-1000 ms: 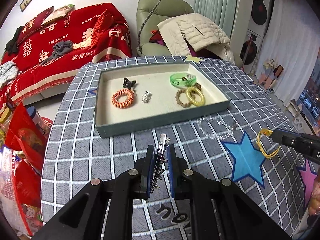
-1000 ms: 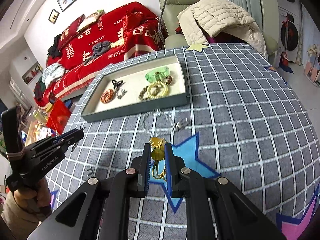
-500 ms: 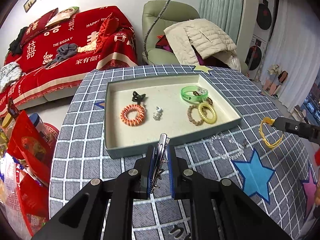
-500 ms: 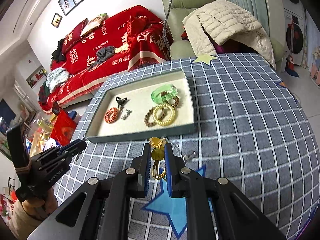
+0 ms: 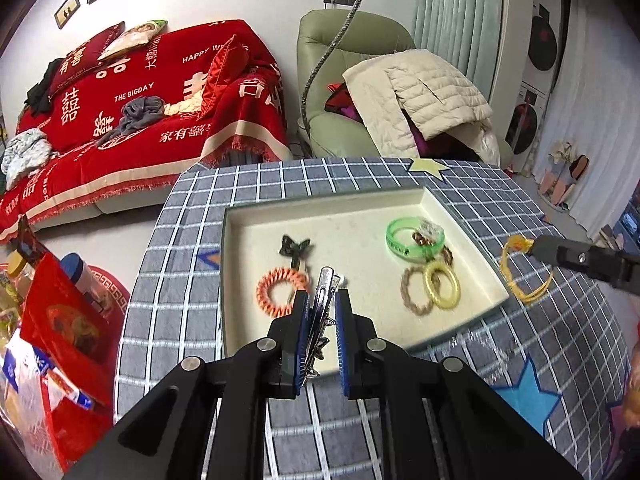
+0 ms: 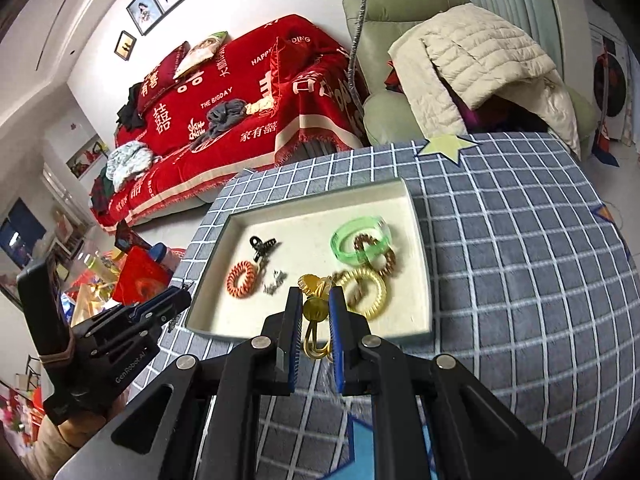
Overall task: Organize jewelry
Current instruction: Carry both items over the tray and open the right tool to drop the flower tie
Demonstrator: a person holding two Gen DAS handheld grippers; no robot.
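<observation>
A cream-lined tray point(image 5: 320, 216) point(image 6: 304, 212) on the checked table holds an orange coil hair tie point(image 5: 280, 290) point(image 6: 241, 279), a black claw clip point(image 5: 294, 249) point(image 6: 262, 245), a green bracelet point(image 5: 414, 237) point(image 6: 360, 240), a yellow coil tie point(image 5: 442, 289) point(image 6: 366, 292) and a brown one point(image 5: 414, 294). My left gripper point(image 5: 321, 304) is shut on a silver hair clip point(image 5: 322, 292) above the tray's near edge. My right gripper point(image 6: 315, 300) is shut on a gold bracelet point(image 6: 314, 320), which also shows at the tray's right rim point(image 5: 520, 272).
A clear chain necklace point(image 5: 480, 344) lies on the table by the tray's near right corner. A blue star patch point(image 5: 524, 396) is on the cloth. A red sofa point(image 5: 132, 100) and a green armchair with a jacket point(image 5: 400, 92) stand behind. Red bags point(image 5: 60, 320) sit left of the table.
Both grippers have moved forward toward the tray, each keeping its hold. The left now hangs over the tray's near edge and the right is at its near right side.
</observation>
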